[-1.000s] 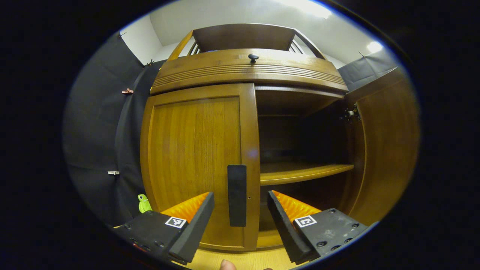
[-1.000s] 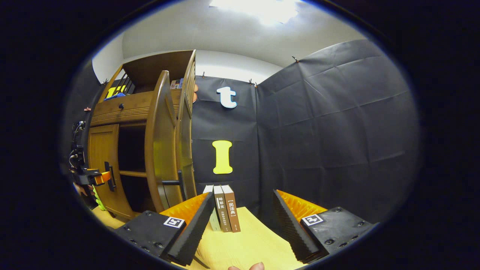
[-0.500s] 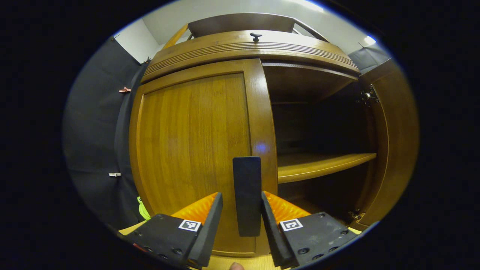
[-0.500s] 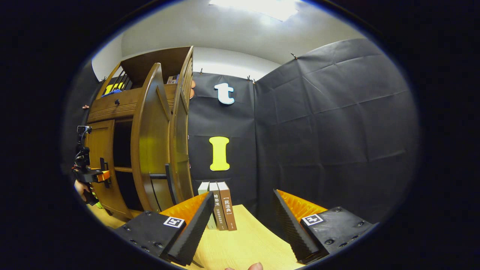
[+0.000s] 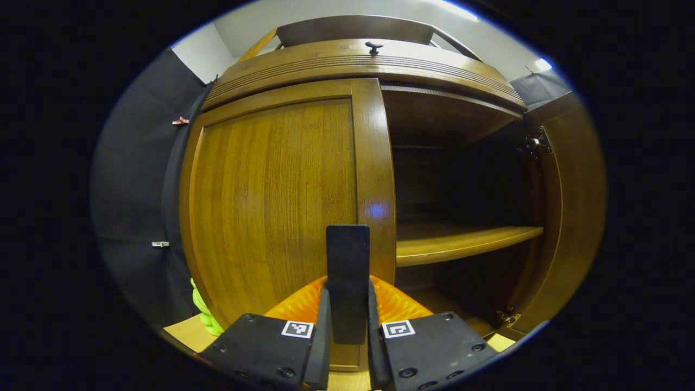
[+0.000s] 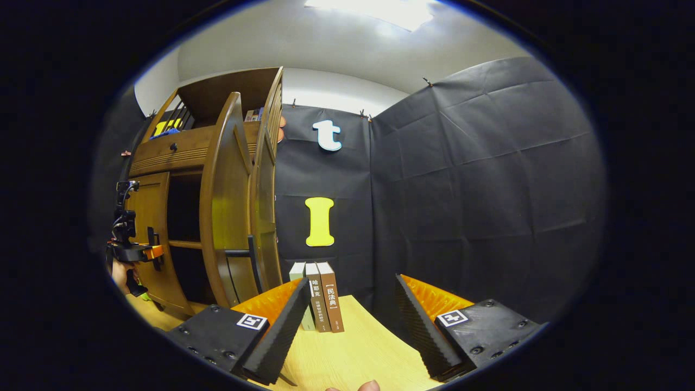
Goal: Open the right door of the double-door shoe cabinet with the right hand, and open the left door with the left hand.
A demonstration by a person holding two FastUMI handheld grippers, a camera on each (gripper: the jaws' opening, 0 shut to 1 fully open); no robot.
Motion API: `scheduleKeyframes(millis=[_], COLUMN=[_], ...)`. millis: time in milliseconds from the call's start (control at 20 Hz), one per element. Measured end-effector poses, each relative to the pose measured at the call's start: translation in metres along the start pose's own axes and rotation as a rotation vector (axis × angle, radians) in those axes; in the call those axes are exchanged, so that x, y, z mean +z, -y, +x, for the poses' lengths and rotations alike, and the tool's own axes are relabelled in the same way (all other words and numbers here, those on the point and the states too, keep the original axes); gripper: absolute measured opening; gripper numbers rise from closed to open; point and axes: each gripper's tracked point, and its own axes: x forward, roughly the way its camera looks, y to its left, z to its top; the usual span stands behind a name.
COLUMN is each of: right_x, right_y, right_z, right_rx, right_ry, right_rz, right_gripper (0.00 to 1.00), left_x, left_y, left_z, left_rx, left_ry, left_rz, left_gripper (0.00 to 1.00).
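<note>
The wooden shoe cabinet's left door (image 5: pixel 271 206) stands closed, with a dark upright handle (image 5: pixel 347 255) at its inner edge. My left gripper (image 5: pixel 347 331) is shut on that handle, both fingers pressing its sides. The right door (image 5: pixel 570 217) hangs swung open, baring a shelf (image 5: pixel 467 241) inside. In the right gripper view the open right door (image 6: pixel 225 206) stands edge-on at the left, its handle (image 6: pixel 247 254) sticking out. My right gripper (image 6: pixel 347 326) is open over the table, holding nothing. Farther left the left gripper (image 6: pixel 146 252) sits at the left door's handle.
Three books (image 6: pixel 317 296) stand upright on the light wooden table (image 6: pixel 347 358) against the black cloth wall. A small green object (image 5: pixel 203 312) lies at the cabinet's left foot. A drawer with a dark knob (image 5: pixel 373 46) runs above the doors.
My left gripper has moved in on the left door's handle and shut on it. The right gripper has stayed open and nearly still, away from the open right door.
</note>
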Motion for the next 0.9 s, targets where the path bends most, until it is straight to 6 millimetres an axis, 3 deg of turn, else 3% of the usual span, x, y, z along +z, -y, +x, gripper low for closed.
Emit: scheduleKeyframes(millis=[200,400,900], right_x=[0.005,0.004,0.012], right_y=[-0.003,-0.011,-0.057], right_z=[-0.009,-0.017,-0.047], right_rx=[0.007,0.023,0.098], right_ry=[0.007,-0.003,-0.003], right_rz=[0.01,0.006,0.001], right_gripper=[0.97,0.97,0.97], left_x=[0.004,0.003,0.003], left_y=[-0.005,-0.017,-0.062], left_z=[-0.021,-0.055,-0.133], left_rx=[0.007,0.007,0.02], left_ry=[0.017,0.009,0.018], left_rz=[-0.024,-0.027,-0.023], left_gripper=[0.3,0.28,0.25])
